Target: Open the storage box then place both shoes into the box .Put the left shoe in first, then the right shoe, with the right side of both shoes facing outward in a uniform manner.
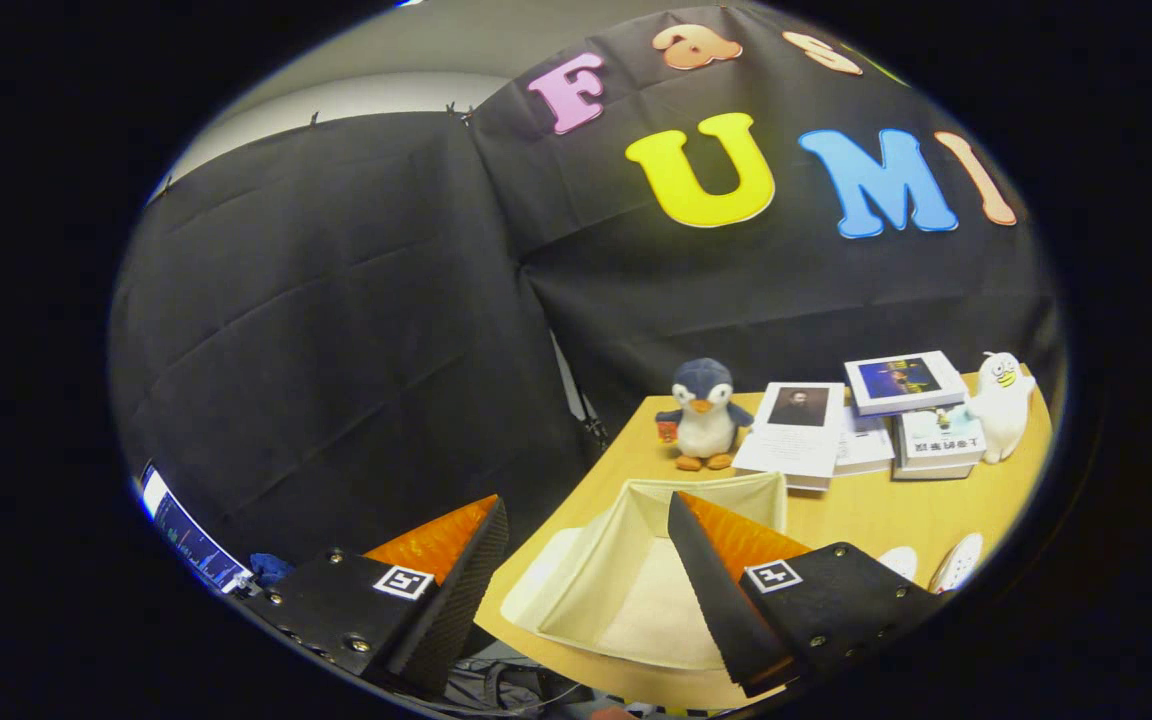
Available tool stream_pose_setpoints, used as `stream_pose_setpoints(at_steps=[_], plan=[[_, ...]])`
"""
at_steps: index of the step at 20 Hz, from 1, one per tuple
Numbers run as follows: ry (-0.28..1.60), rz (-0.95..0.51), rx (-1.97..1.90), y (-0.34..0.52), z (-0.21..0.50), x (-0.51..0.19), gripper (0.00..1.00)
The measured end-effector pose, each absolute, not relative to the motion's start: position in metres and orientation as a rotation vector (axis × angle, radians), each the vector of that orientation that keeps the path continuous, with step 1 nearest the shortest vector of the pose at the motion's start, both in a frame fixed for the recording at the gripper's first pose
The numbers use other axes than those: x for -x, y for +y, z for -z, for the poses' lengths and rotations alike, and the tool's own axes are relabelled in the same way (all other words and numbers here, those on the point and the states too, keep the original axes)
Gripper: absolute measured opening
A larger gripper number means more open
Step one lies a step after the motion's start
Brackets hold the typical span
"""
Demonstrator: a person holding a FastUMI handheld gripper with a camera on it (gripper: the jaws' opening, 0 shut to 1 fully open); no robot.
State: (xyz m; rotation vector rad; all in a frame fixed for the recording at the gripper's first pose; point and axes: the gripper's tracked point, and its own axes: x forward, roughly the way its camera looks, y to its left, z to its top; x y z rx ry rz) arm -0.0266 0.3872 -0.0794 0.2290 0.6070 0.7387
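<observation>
Gripper view | gripper [586,550] wide, empty | storage box [636,590] open | shoes [941,563] cut off

A wooden worktop [866,515] is seen carrying a fabric box, toys, books and shoes.

A cream storage box [636,580] is laid open on the near part of the worktop, its flap spread toward the worktop's edge; it is seen between and just beyond the fingers, which are held wide apart with nothing between them. A plush penguin [704,412] is stood upright behind the box. Beside the penguin, books [861,420] are laid flat and stacked, one pile topped by a book with a dark cover picture. A white plush figure [1002,402] is set just beside the stack. Two white shoes [936,565] are partly seen near the box, past one finger.
</observation>
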Motion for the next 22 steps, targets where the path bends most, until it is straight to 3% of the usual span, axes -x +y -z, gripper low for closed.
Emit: stream_pose_setpoints(at_steps=[13, 22], plan=[[0.652, -0.444, -0.163, 0.217, 0.149, -0.036, 0.98], [0.836, -0.335, -0.21, 0.157, 0.254, -0.031, 0.98]])
